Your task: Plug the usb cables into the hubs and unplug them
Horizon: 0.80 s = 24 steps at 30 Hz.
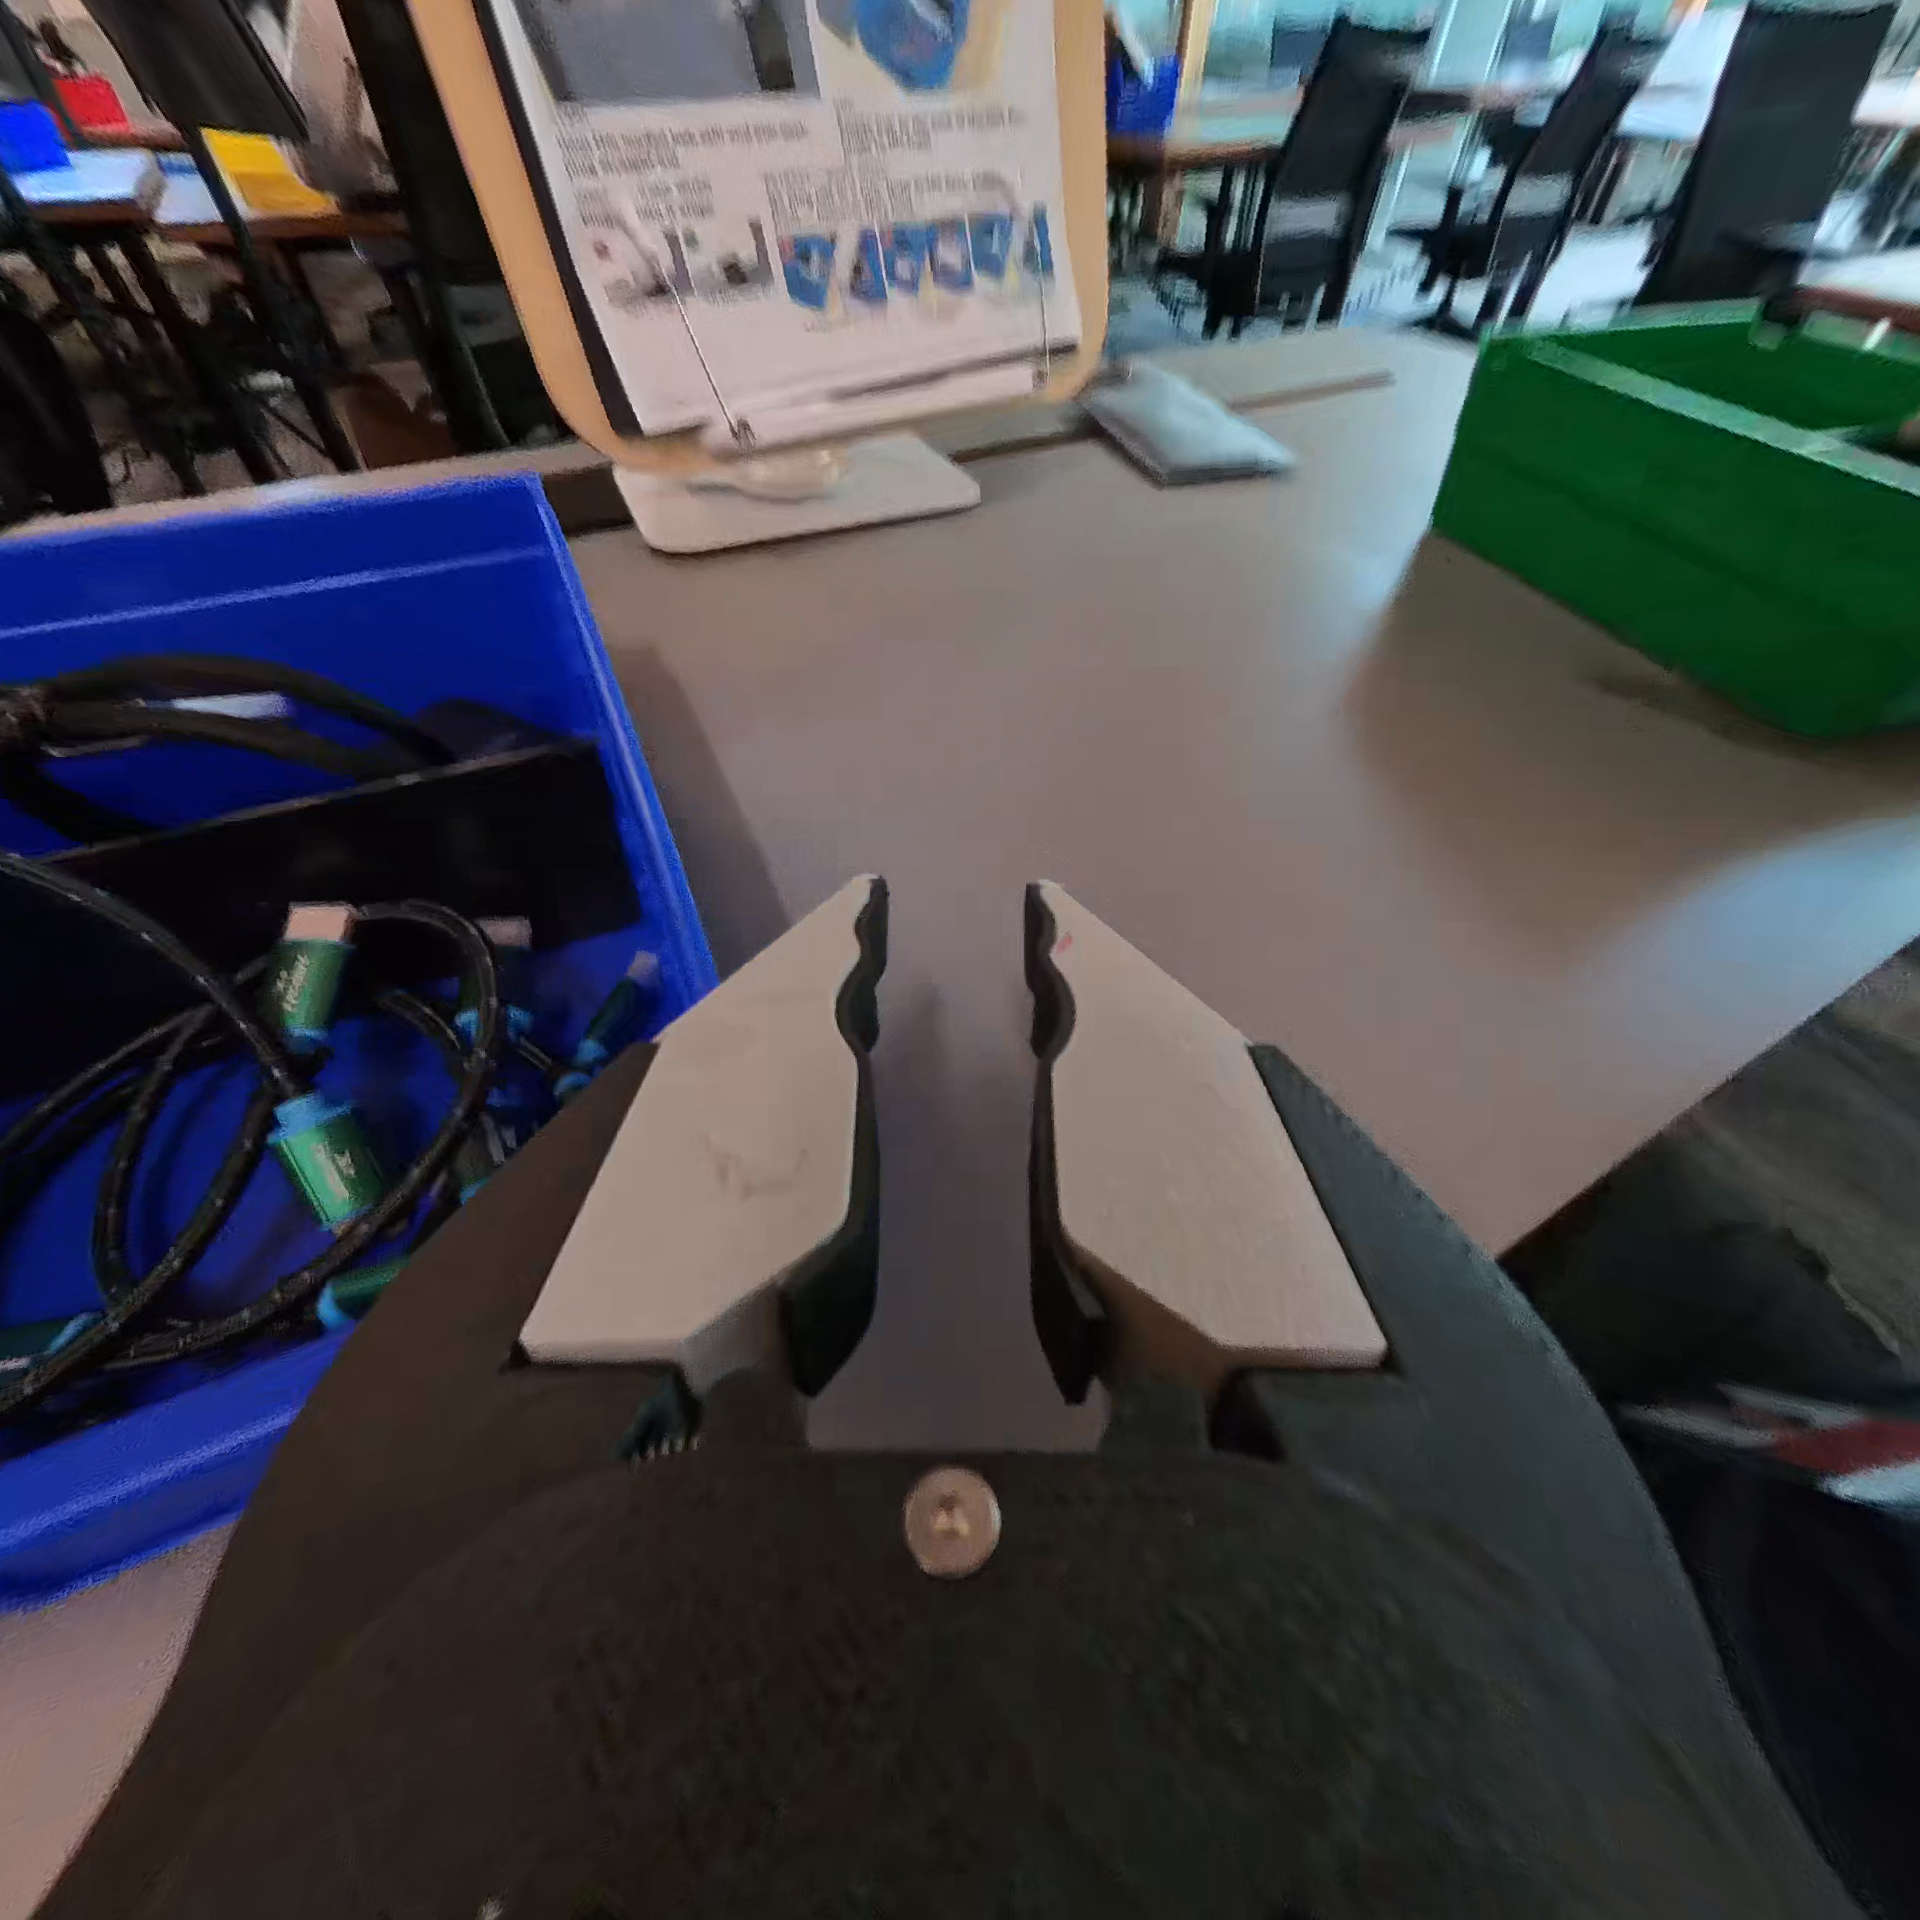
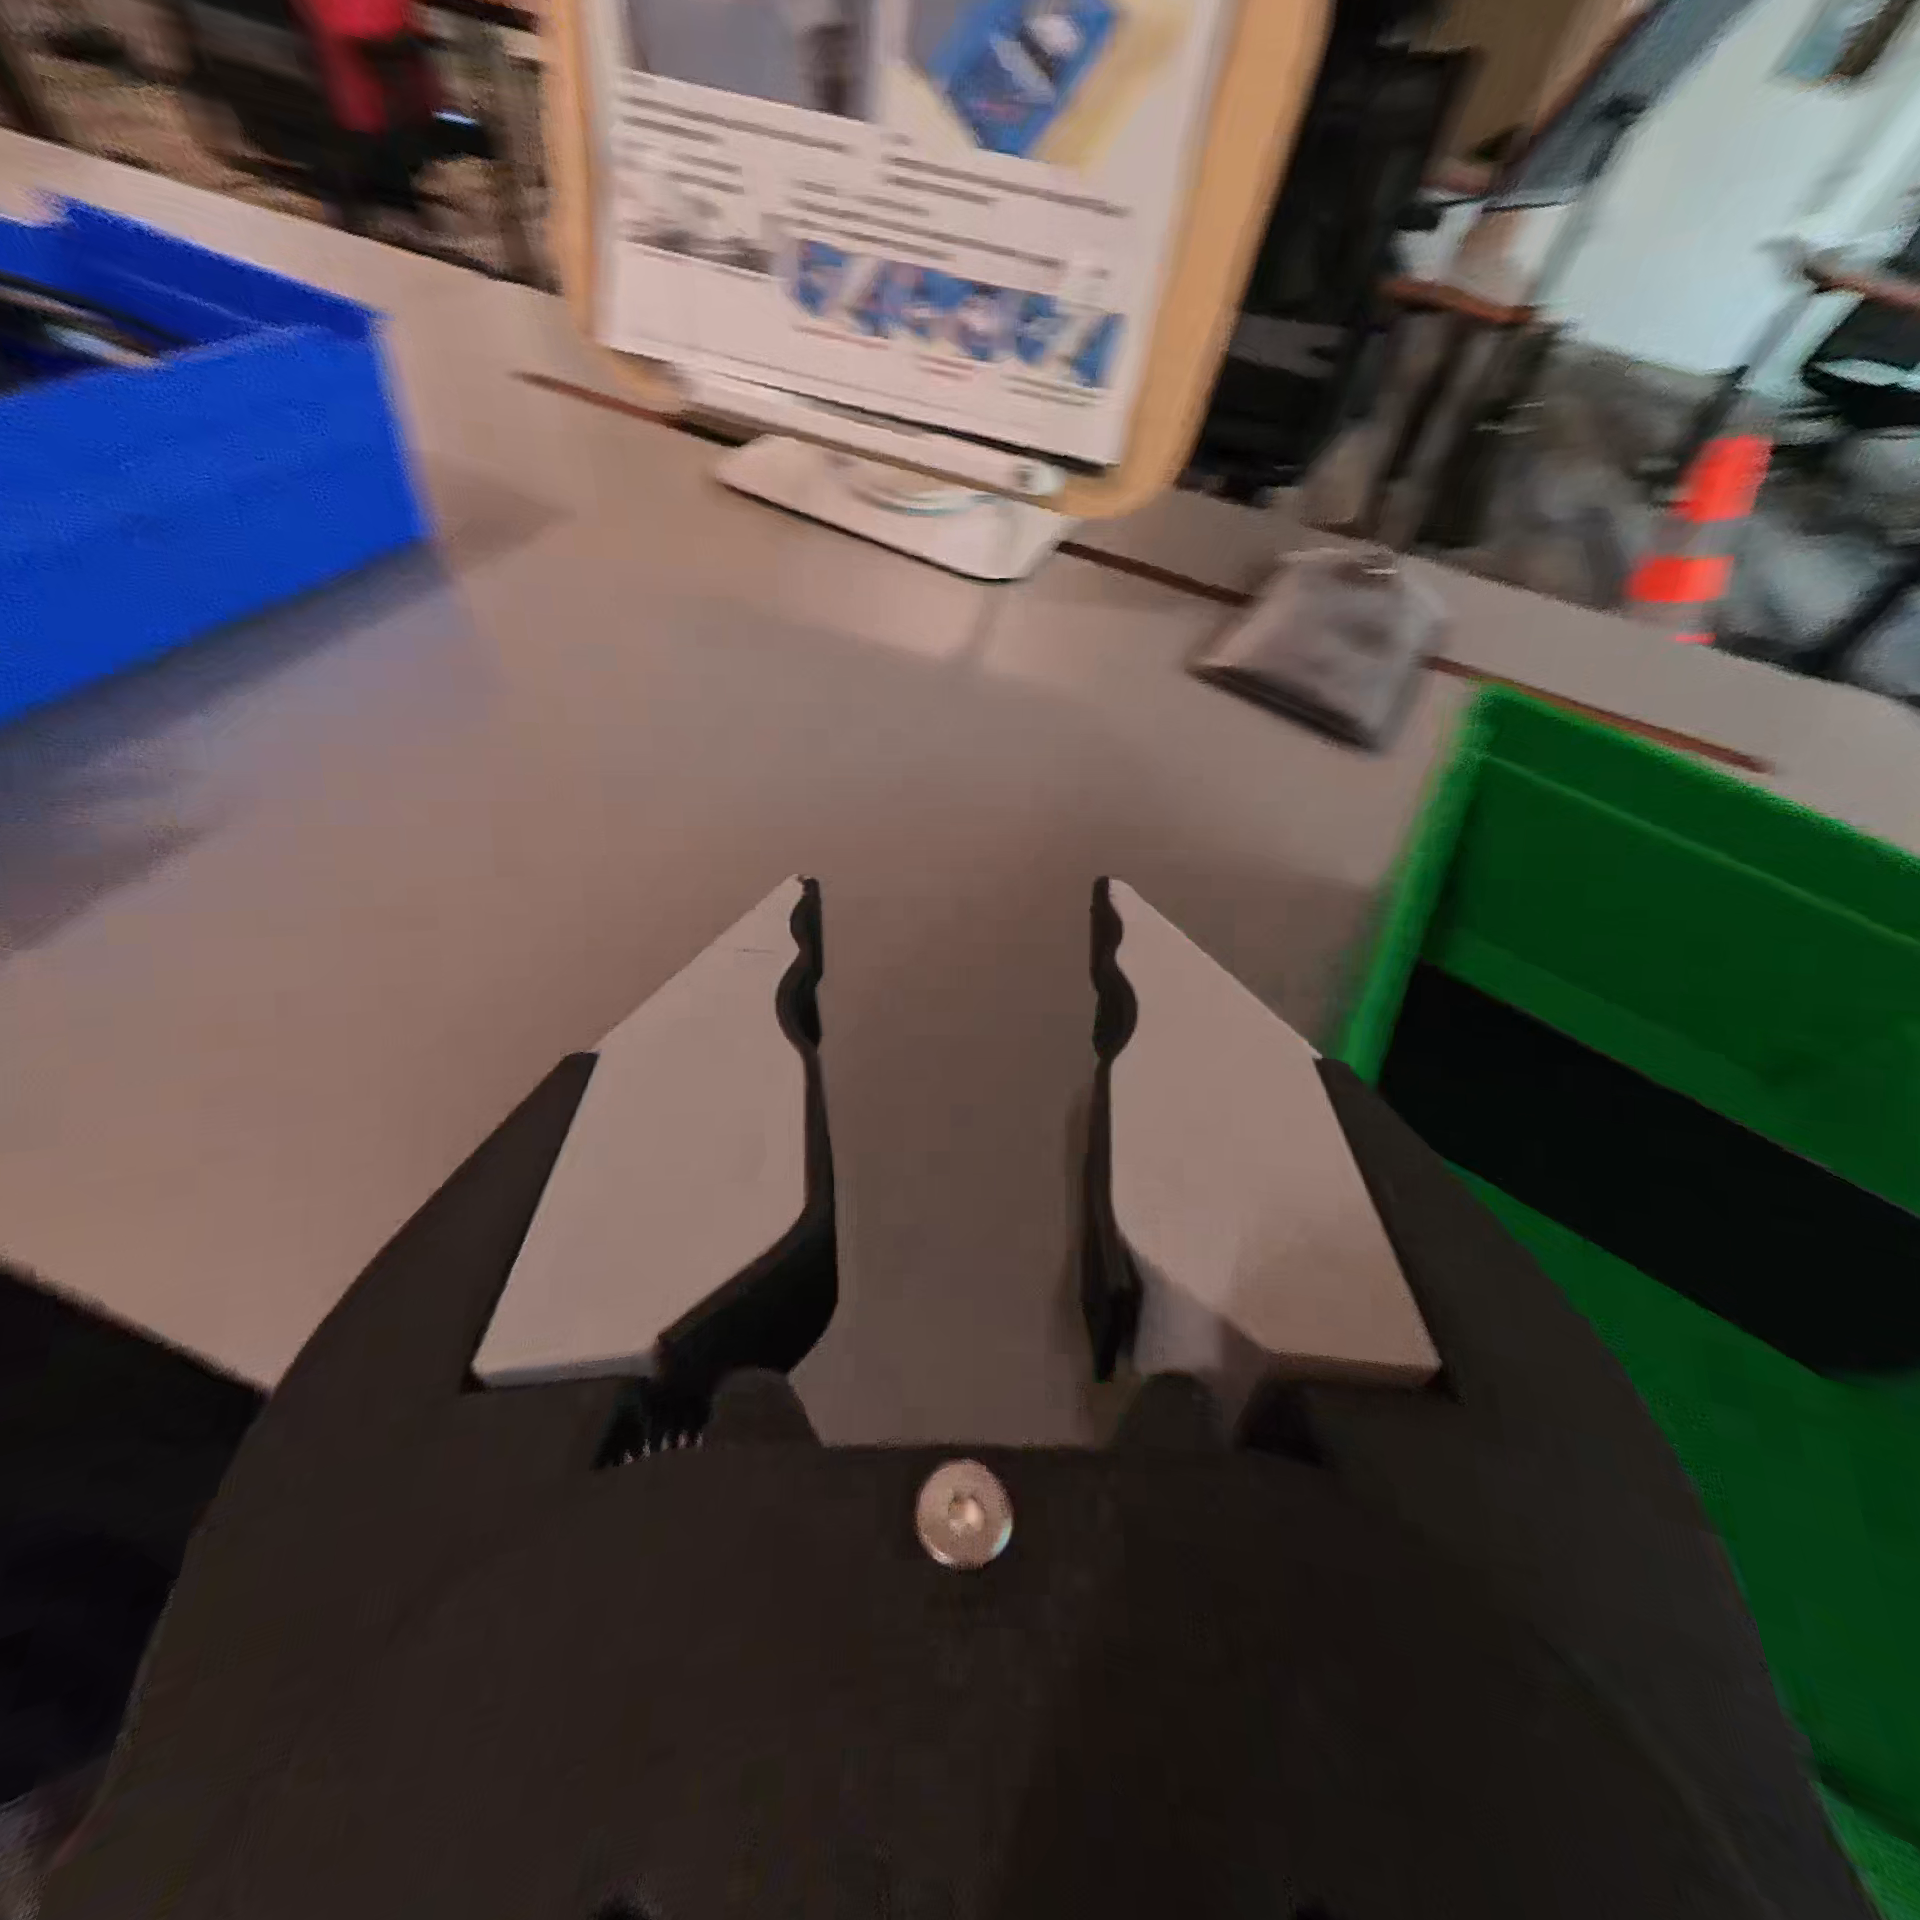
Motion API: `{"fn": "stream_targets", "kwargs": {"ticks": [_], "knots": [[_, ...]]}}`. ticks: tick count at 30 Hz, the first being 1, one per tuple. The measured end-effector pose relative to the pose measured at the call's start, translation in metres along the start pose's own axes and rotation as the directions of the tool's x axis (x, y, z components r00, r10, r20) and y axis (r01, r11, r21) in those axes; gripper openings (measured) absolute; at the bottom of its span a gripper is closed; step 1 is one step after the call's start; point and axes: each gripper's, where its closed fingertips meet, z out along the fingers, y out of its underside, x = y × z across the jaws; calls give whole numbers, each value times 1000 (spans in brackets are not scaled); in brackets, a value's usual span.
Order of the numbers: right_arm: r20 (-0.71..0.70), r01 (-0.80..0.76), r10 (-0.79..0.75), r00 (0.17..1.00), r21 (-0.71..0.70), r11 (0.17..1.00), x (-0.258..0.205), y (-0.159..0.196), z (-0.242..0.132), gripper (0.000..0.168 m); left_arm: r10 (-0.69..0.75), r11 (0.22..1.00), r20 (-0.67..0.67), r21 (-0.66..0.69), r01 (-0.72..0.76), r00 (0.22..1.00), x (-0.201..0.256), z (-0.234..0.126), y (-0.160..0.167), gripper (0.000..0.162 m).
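Both wrist cameras sit low over the grey table, facing the propped instruction board. Left view looks from beside the blue bin, left of the board. Right view looks from beside the green bin, right of it. Shared: board, table, both bins.

Left gripper gapes empty beside blue bin of black cables.

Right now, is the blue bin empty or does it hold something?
Not empty. The blue bin holds coiled black cables with green connectors, beside a black divider.
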Motion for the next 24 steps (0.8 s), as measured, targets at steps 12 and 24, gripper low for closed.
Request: {"fn": "stream_targets", "kwargs": {"ticks": [12, 24], "knots": [[213, 75, -77, 974, 16, 997, -92, -2, 95, 50, 91, 996, 258, -9, -92, 962, -58, -50, -15, 42], [226, 141, -130, 965, -31, 990, -101, 9, 197, 41, -146, 985, -14, -99, 144, 989, -18, 21, 13, 63]]}}
